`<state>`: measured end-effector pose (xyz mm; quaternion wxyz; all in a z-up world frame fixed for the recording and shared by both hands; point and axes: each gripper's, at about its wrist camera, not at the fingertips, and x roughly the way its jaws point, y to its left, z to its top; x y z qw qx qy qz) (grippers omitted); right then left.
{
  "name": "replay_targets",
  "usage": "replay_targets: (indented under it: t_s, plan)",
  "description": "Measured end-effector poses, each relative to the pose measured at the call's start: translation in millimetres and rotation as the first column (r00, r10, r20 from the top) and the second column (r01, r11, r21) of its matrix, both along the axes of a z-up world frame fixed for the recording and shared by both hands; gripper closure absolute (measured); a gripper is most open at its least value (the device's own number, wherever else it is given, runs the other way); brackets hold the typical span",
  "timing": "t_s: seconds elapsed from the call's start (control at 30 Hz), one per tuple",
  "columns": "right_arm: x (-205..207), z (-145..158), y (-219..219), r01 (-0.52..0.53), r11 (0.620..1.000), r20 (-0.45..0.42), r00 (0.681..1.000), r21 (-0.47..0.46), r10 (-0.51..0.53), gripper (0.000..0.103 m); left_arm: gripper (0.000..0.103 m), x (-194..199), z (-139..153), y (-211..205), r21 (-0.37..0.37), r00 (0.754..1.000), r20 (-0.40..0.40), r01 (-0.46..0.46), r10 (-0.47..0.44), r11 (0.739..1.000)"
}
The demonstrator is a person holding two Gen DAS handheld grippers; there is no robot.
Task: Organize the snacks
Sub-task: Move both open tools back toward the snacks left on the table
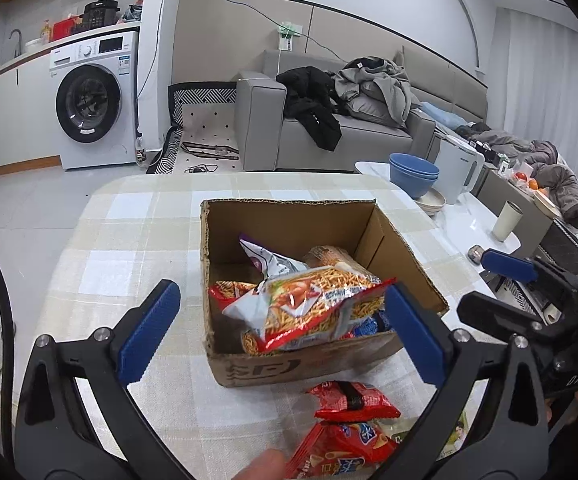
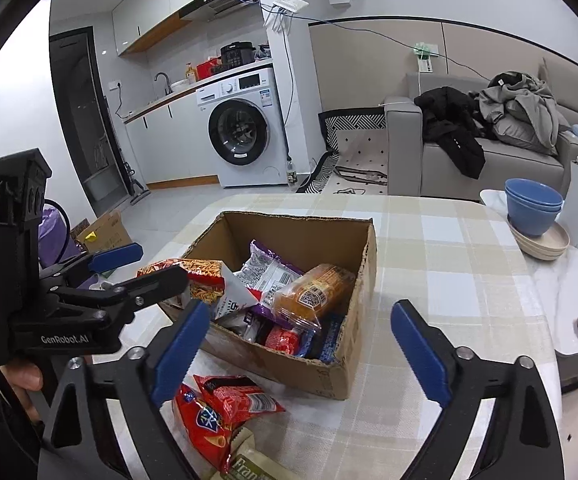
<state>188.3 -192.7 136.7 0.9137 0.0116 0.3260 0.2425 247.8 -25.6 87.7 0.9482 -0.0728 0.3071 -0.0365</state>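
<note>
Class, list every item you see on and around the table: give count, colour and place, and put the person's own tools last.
Cardboard box: one, brown, open, on the checked tablecloth.
Snack packets in the box: several, mixed colours.
Red snack packets: two, on the cloth before the box.
Bowls: stacked, blue, table's far right.
Washing machine: one, white, background.
Sofa: grey, clothes on it.
Left gripper: jaws open over the box.
Right gripper: jaws open.
</note>
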Motion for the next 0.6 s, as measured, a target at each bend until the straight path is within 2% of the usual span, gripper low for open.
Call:
replay_targets:
  t_s: [0.17,0.6]
  plan:
    - [-11.5,-2.8,-7.3,0.0,1.0,0.005,1.0,0.009,0.0,0.001,0.001,-23.2,-1.1,9.1,-0.003,1.0,0.018,-0.009,0.009,1.0]
    - [-39.8,-15.2,-18.8,-0.017,0.999,-0.019,1.0,0.045,0.018,0.0,0.001,-89.9,-4.7,14.9,0.027,0.999,0.03,-0.021,0.02,0.999]
